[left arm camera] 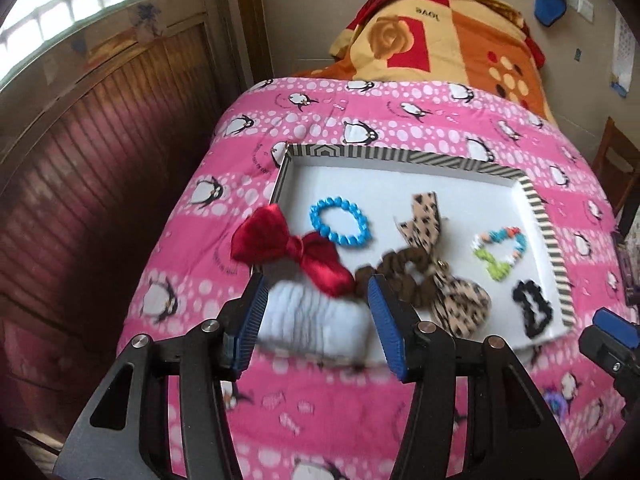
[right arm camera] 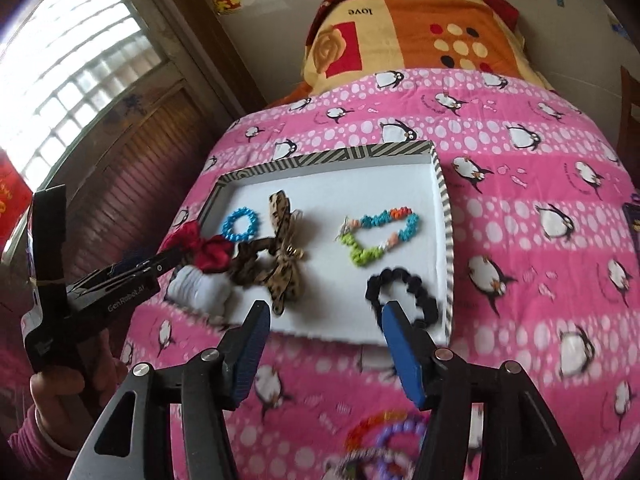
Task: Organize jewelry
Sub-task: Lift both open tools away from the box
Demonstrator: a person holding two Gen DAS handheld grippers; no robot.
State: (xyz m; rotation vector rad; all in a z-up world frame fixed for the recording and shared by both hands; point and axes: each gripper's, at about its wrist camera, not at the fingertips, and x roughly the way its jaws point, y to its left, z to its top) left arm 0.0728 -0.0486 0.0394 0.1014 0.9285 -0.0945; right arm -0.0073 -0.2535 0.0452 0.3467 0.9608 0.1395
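A white tray with a striped rim [left arm camera: 404, 156] [right arm camera: 332, 156] lies on the bed. In it are a blue bead bracelet [left arm camera: 339, 220] [right arm camera: 240, 224], a leopard-print scrunchie with a bow [left arm camera: 424, 264] [right arm camera: 280, 256], a multicoloured bracelet [left arm camera: 500, 252] [right arm camera: 380, 232] and a black scrunchie [left arm camera: 532, 308] [right arm camera: 404, 292]. A white scrunchie with a red bow [left arm camera: 296, 252] [right arm camera: 204, 252] lies at the tray's near left corner. My left gripper [left arm camera: 316, 284] is open just in front of the white scrunchie. My right gripper [right arm camera: 324, 312] is open at the tray's near edge, beside the black scrunchie.
The bed has a pink penguin blanket [left arm camera: 360, 420] [right arm camera: 540, 240] and a folded orange quilt [left arm camera: 440, 36] at the far end. More bead bracelets [right arm camera: 384, 440] lie on the blanket near me. A wooden wall panel [left arm camera: 100, 160] runs along the left.
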